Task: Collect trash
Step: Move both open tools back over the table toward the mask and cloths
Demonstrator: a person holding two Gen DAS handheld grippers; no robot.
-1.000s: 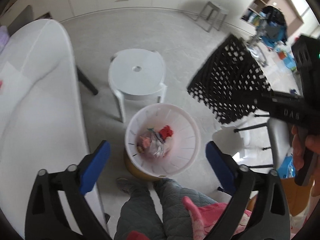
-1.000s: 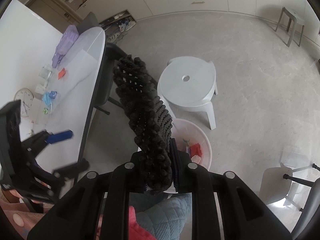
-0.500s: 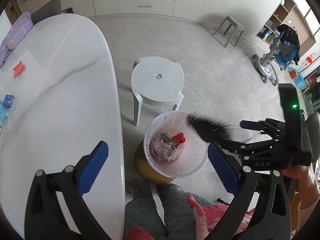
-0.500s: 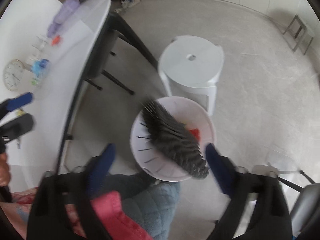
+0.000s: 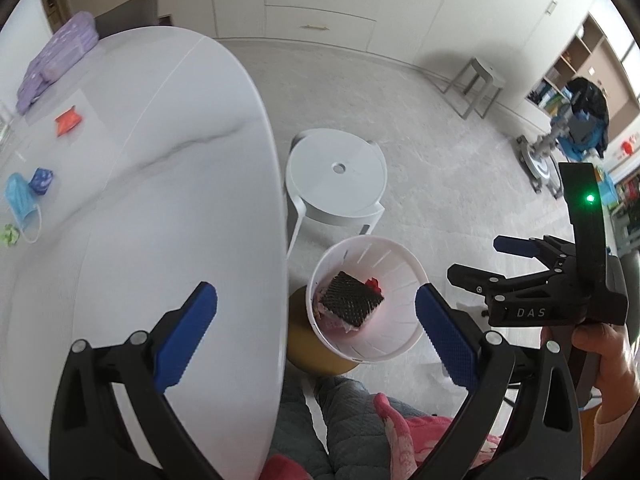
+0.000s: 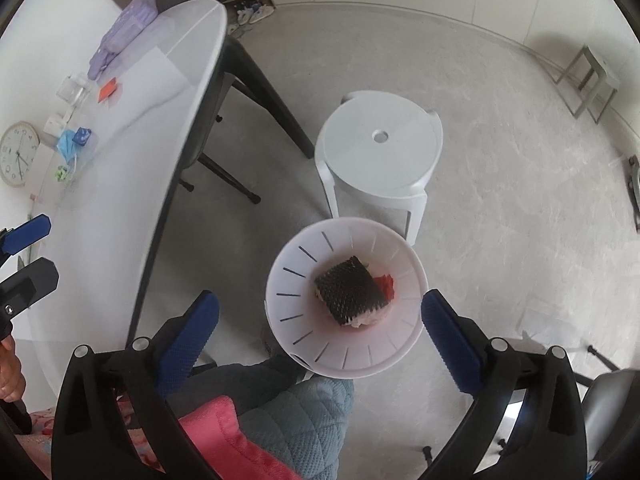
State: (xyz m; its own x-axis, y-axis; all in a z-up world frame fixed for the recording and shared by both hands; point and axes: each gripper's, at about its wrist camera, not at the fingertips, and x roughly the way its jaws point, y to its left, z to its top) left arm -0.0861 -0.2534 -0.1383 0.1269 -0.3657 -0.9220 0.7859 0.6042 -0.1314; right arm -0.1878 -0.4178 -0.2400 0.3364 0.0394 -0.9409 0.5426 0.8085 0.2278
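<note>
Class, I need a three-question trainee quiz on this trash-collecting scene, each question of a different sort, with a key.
1. True or false: the black mesh pad lies inside the white bin.
2. Which is between the pads of the right tool? A) the mesh pad B) nothing C) a mask
3. Name one piece of litter left on the white table.

Key: 1 true. 2 B; its jaws are opening, empty, above the bin. 3 The blue face mask, or the red wrapper.
</note>
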